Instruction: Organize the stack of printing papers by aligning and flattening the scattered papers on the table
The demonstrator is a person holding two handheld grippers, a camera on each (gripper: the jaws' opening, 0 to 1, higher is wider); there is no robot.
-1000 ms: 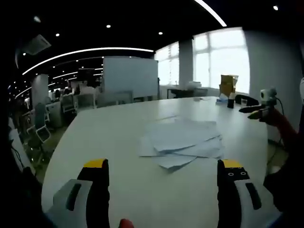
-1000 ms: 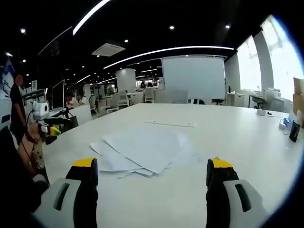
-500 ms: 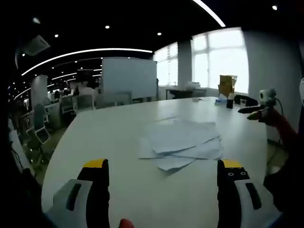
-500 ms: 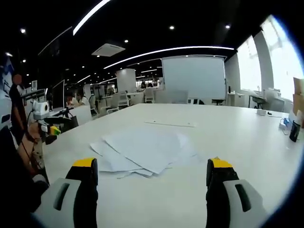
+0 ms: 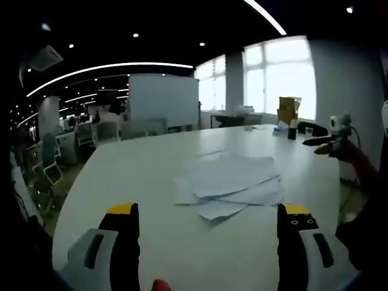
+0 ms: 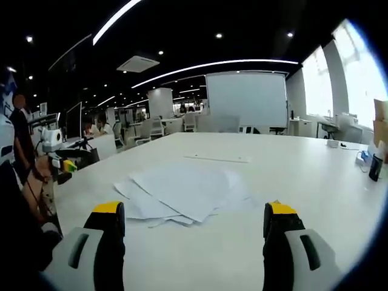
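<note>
Left gripper view: the papers (image 5: 230,185) lie fanned and uneven on the white counter (image 5: 151,176), ahead of the left tool (image 5: 209,212), whose jaws stand wide apart with nothing between them.
Compared with a second ago the papers sit a touch further left in this view, a slight camera shift; the sheets themselves lie as before. In the right gripper view the pile (image 6: 182,191) and counter (image 6: 291,176) look unchanged, and the right tool (image 6: 193,218) is likewise spread open, empty, short of the pile. A single sheet (image 6: 218,158) lies apart, beyond it.
</note>
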